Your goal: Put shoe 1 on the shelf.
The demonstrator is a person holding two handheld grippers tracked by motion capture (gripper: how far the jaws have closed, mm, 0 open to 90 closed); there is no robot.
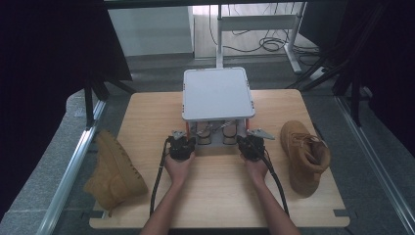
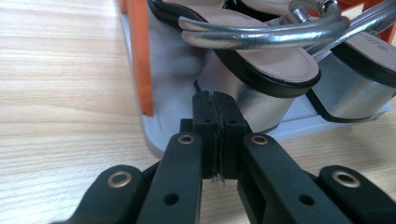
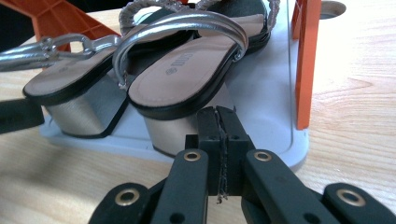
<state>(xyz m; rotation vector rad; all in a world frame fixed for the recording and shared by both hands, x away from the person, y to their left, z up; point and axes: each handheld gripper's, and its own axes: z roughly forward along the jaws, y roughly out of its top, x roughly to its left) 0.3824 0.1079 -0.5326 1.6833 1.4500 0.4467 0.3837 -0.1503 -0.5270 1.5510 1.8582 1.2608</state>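
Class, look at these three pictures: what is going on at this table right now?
A person holds a black two-jaw tool in each hand, the left tool and the right tool, both shut and empty. They point at the lower shelf of a small grey rack with orange posts, where a pair of silver block-heeled sandals stands. One tan suede boot lies at the wooden table's left edge, another tan suede boot on its right side.

Table: my wooden table [image 1: 215, 191], light colour.
Middle, far side: grey shoe rack [image 1: 219, 93], with orange posts.
Left edge: one tan boot [image 1: 113, 171], on its side.
Right side: second tan boot [image 1: 304, 155].
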